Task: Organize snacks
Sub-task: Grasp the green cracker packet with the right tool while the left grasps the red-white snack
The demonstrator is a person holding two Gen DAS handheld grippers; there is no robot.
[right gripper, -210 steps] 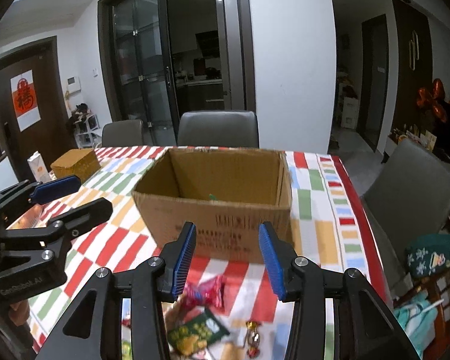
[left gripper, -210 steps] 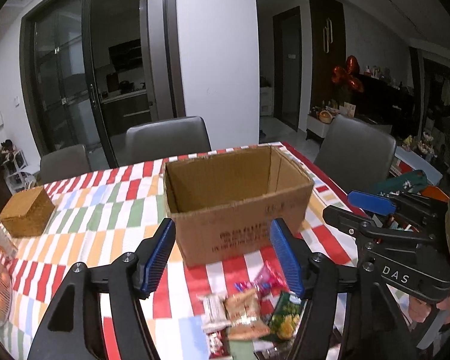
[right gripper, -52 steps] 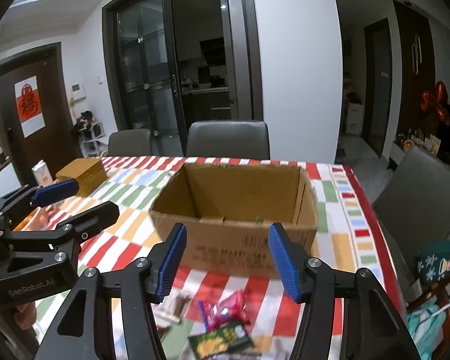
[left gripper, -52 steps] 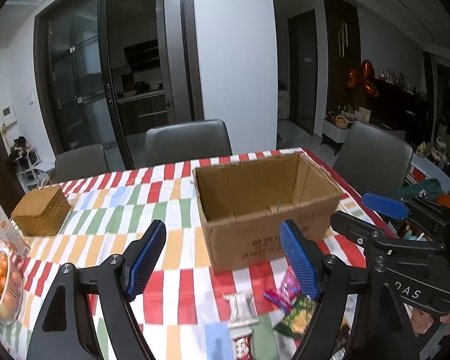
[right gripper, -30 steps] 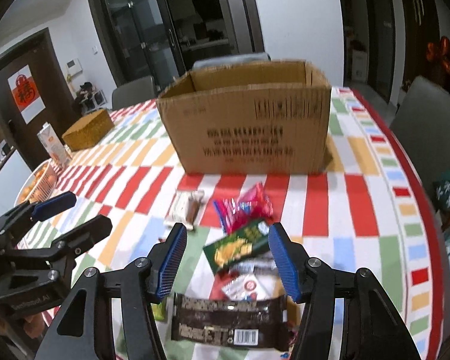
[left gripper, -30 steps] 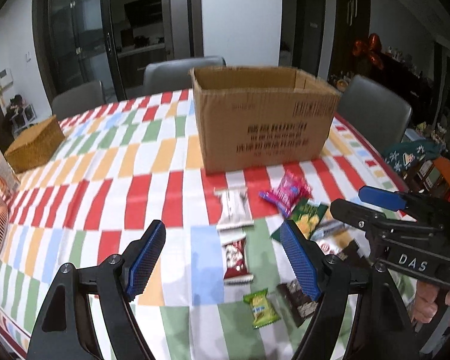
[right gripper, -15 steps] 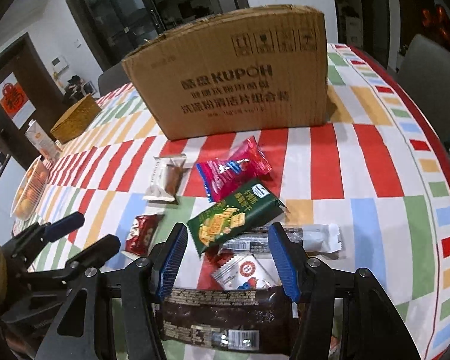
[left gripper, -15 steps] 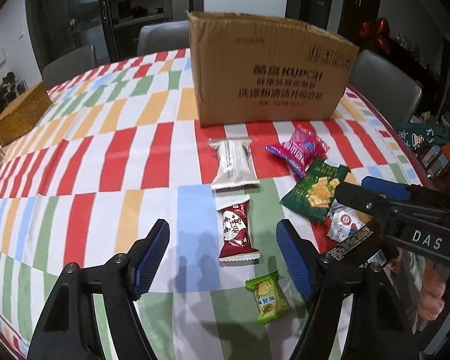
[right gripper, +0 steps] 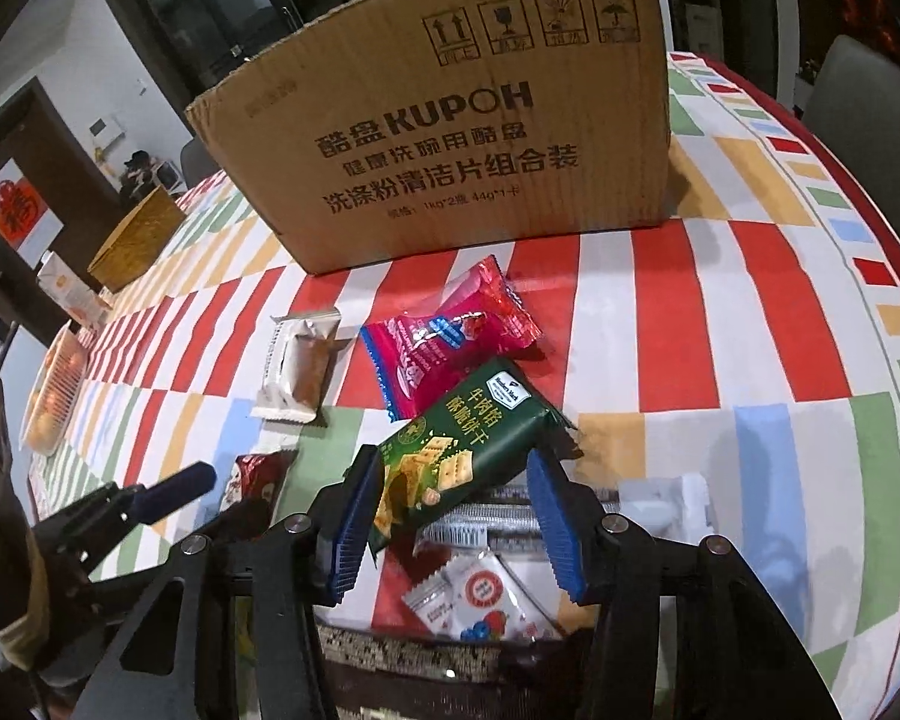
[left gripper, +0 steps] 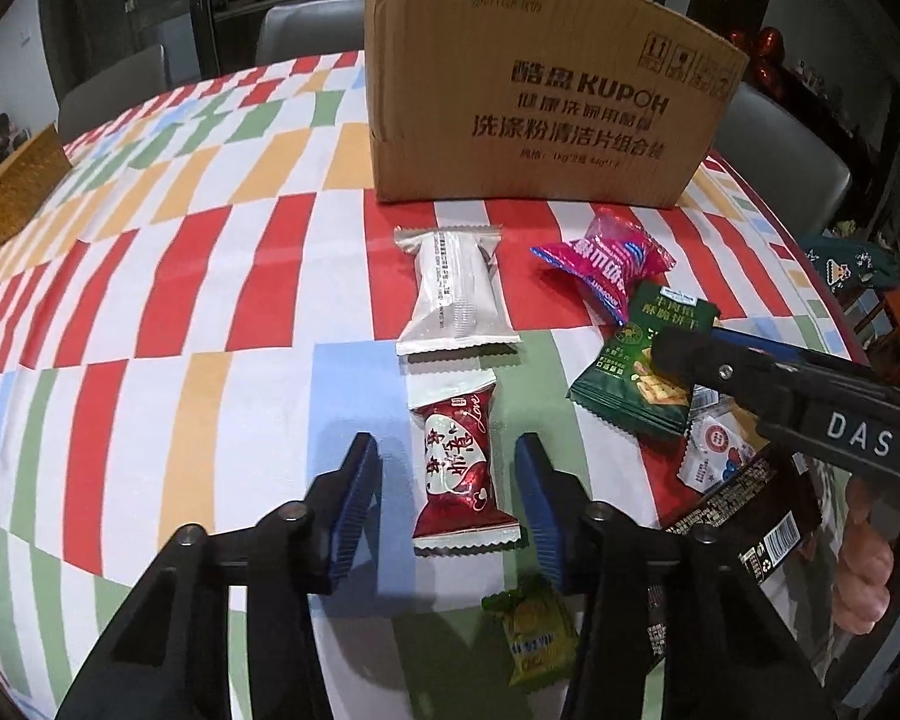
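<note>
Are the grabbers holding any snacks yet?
No, nothing is held. The left gripper is open around the red snack packet, and the right gripper is open around the green cracker packet, neither visibly squeezed.

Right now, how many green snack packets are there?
2. The dark green cracker packet lies inside the open right gripper; the small yellow-green packet lies beside the left gripper. More may hide.
</note>
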